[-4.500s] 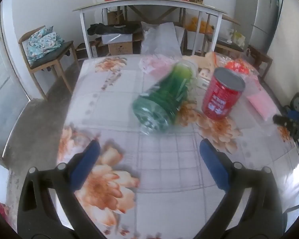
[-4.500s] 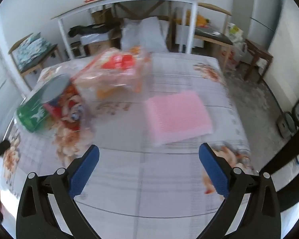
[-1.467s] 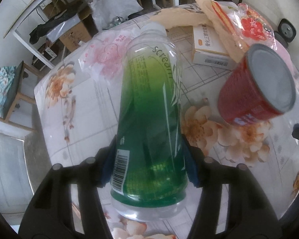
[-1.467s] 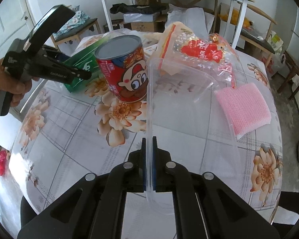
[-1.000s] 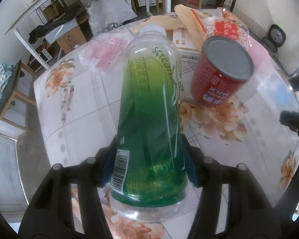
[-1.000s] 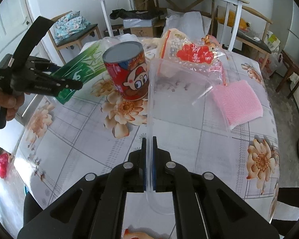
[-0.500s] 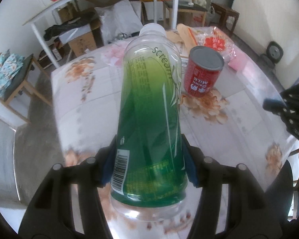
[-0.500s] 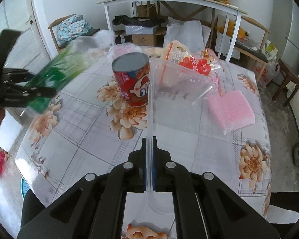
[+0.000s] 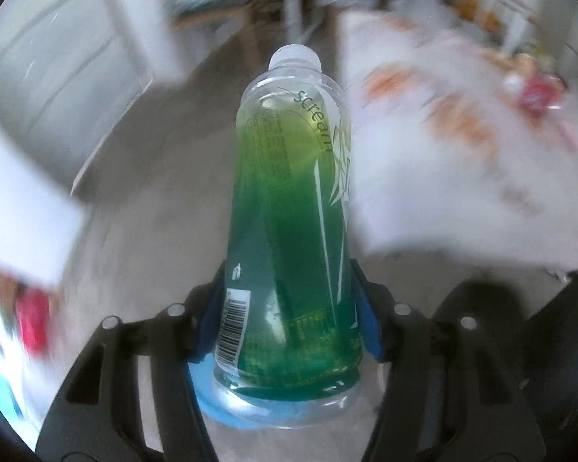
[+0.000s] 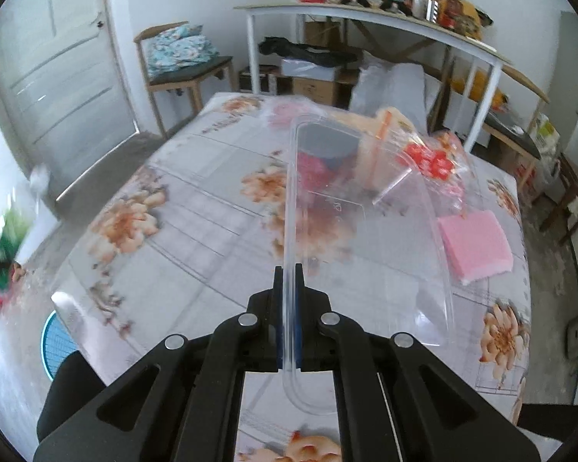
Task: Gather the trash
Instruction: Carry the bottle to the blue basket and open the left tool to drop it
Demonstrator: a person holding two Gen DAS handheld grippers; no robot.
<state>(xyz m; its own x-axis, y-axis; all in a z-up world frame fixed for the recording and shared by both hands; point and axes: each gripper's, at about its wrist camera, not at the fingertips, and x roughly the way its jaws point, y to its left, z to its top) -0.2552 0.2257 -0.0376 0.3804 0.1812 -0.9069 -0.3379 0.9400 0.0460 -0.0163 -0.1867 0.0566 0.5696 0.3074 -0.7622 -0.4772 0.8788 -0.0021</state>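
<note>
My left gripper point(image 9: 289, 319) is shut on a green plastic bottle point(image 9: 293, 208) with a white cap, held off the table's left side above the grey floor. The bottle shows blurred at the far left of the right wrist view point(image 10: 7, 238). My right gripper point(image 10: 288, 319) is shut on the rim of a clear plastic container point(image 10: 366, 231), held above the floral table point(image 10: 196, 238). Through the container I see a red can point(image 10: 320, 161) and a snack bag point(image 10: 427, 158) on the table.
A pink sponge point(image 10: 474, 242) lies at the table's right. A blue basket point(image 10: 57, 342) stands on the floor by the table's near left corner. A chair point(image 10: 185, 65) and a white shelf table point(image 10: 366, 19) stand behind.
My left gripper has swung the bottle leftwards off the table towards the floor, the view now motion-blurred. My right gripper has risen a little with the clear container.
</note>
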